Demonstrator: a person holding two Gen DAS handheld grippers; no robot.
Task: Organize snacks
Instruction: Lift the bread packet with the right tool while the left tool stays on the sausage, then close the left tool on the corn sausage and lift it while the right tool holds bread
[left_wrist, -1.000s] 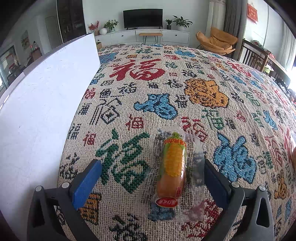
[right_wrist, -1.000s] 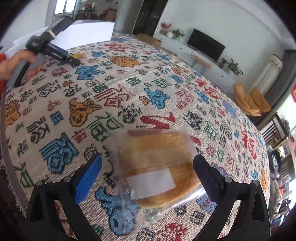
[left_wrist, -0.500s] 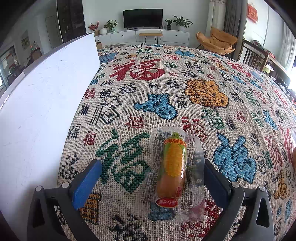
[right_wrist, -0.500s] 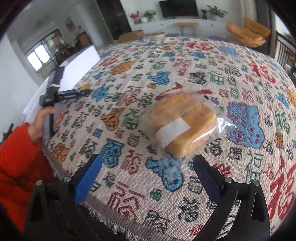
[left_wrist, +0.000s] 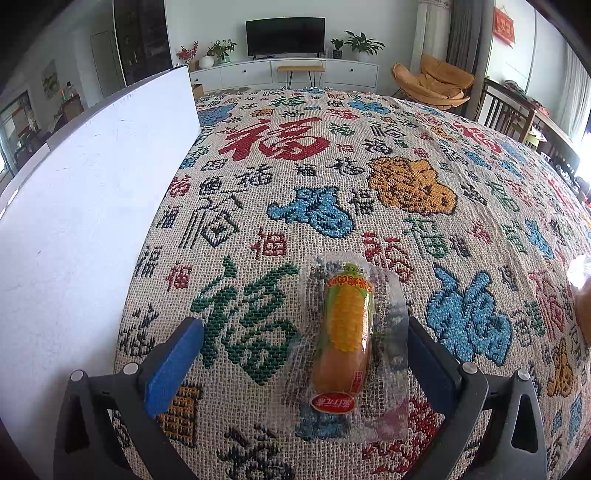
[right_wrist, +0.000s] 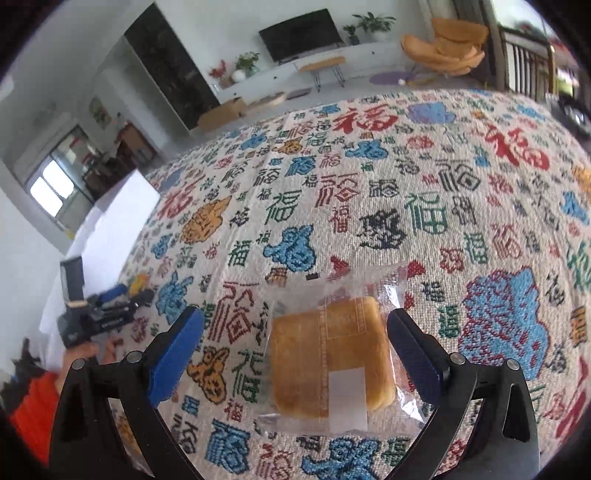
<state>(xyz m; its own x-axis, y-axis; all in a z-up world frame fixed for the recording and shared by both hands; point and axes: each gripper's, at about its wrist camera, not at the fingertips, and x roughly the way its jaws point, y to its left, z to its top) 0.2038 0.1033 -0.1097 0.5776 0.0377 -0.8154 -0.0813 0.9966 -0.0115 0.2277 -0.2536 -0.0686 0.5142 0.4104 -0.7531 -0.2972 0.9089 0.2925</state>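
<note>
Sorting looks barely begun: the clear-wrapped corn-print sausage snack (left_wrist: 345, 332) and clear-bagged golden bread slice (right_wrist: 328, 354) lie on the patterned woven tablecloth (left_wrist: 332, 177), between the wide-open, empty left gripper (left_wrist: 299, 354) and right gripper (right_wrist: 295, 347).

The tablecloth (left_wrist: 332, 177) is a coarse woven cloth, rough and matt, with its characters worked into the weave; beside it on the left stands a smooth, matt white board (left_wrist: 81, 206). On the cloth, the corn snack (left_wrist: 345, 325) lies in clear, glossy, crinkled plastic film, and the bread (right_wrist: 328, 354) in a thinner clear plastic wrapper with a flat white paper-like label. Both the left gripper (left_wrist: 301, 354) and the right gripper (right_wrist: 295, 354) look like matt black plastic with finely textured blue pads (left_wrist: 173, 365) and small shiny metal screws.
</note>
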